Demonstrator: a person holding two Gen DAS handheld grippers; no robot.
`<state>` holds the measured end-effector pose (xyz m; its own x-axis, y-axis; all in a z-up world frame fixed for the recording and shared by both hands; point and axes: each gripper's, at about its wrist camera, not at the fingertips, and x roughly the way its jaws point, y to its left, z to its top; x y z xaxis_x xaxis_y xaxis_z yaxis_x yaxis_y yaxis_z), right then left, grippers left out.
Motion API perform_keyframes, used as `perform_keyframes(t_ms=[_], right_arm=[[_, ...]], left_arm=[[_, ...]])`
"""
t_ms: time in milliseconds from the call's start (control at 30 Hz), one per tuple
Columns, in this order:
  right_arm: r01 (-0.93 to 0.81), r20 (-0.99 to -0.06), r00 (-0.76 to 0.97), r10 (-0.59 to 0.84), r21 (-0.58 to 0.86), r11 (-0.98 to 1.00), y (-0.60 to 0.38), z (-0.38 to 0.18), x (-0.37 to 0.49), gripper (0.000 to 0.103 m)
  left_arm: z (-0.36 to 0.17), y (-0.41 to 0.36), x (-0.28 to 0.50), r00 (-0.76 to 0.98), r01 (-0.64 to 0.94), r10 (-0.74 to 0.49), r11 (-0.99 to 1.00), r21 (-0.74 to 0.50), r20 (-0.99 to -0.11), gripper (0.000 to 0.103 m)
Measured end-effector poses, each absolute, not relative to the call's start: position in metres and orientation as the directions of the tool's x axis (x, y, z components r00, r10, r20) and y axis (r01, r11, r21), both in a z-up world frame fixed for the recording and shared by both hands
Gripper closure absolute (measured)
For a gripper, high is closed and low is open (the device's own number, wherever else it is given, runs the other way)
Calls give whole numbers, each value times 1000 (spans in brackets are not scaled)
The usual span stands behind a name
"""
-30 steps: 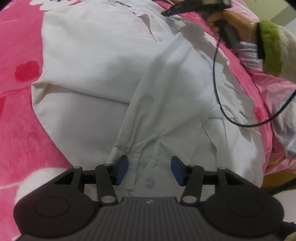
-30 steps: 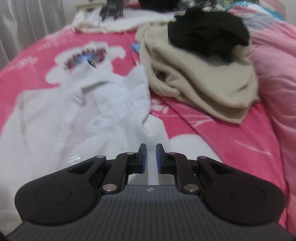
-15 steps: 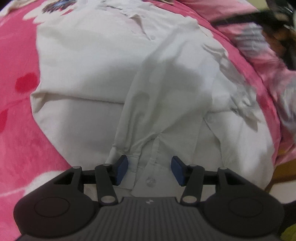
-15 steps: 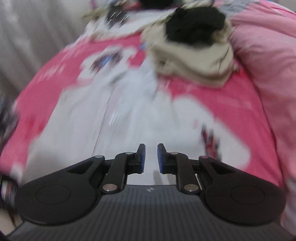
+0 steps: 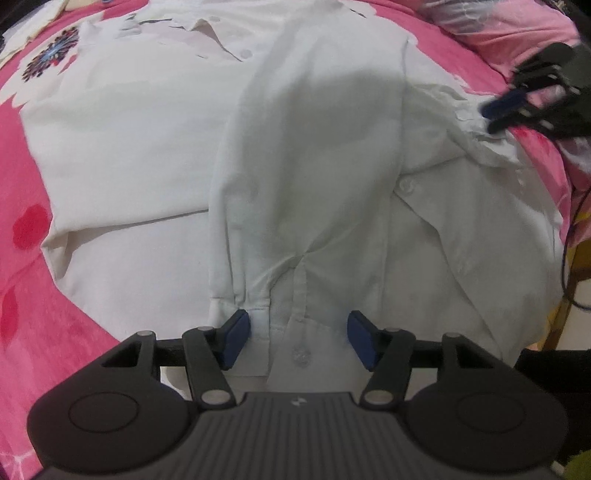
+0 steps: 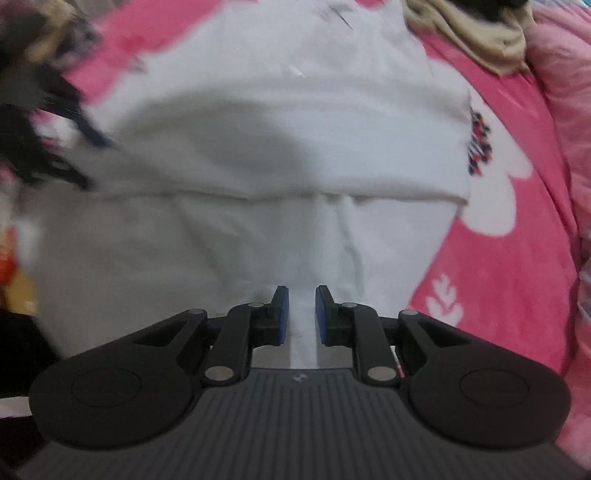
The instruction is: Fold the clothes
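White shirt (image 5: 295,177) flat | cuff (image 5: 291,347) between open left claw (image 5: 297,339)

Right gripper (image 5: 532,99) in left wrist view is smearing with motion blur at 2 o'clock, so jaw gap unreadable there. Left gripper (image 6: 55,140) in right wrist view is blurring out at 9 o'clock. Beige garment (image 6: 469,33) is getting cropped by the frame edge at 1 o'clock. White shirt (image 5: 317,177) hem is hiding under the left gripper's body at 6 o'clock.
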<state>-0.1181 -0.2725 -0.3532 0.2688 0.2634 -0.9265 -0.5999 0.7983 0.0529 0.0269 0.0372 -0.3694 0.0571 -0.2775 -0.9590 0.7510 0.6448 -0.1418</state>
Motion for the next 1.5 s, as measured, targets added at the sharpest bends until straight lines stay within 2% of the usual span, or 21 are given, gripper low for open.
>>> perform_keyframes(t_ms=[33,133,233,333,533,733,867,933,1100,1300,1500], right_arm=[[-611,-922,262,286,71,788,-273,-349,-124,85],[-670,-956,183,228,48,741,-263,-378,-141,78],[-679,-962,181,207,30,733,-263,-396,-153,78],[-593,-960,154,235,101,799,-272,-375,-141,77],[-456,-894,283,347,193,869,-321,-316,-77,75],[-397,-785,421,455,292,870,-334,-325,62,75],[-406,-738,444,508,339,849,-311,-346,153,75],[-415,-722,442,532,362,835,-296,-353,197,73],[-362,-729,406,551,425,830,-279,-368,266,71],[-351,-730,326,601,497,794,-263,-385,291,71],[-322,-716,328,616,528,786,-255,-394,300,74]], left_arm=[[-370,38,28,54,751,-278,645,-144,-959,42],[-370,37,28,53,746,-273,651,-144,-960,42],[-364,37,28,60,739,-248,662,-124,-967,42],[-350,43,28,73,728,-220,678,-98,-973,42],[-308,70,47,140,710,-220,702,-57,-965,37],[-308,90,152,327,537,-222,844,-12,-918,36],[-319,76,248,442,434,-290,897,-81,-849,36],[-328,61,290,459,424,-325,898,-118,-827,36],[-359,43,364,408,367,-363,906,-213,-838,37],[-376,29,392,405,357,-399,897,-259,-822,38],[-377,22,402,450,336,-390,908,-252,-804,59]])
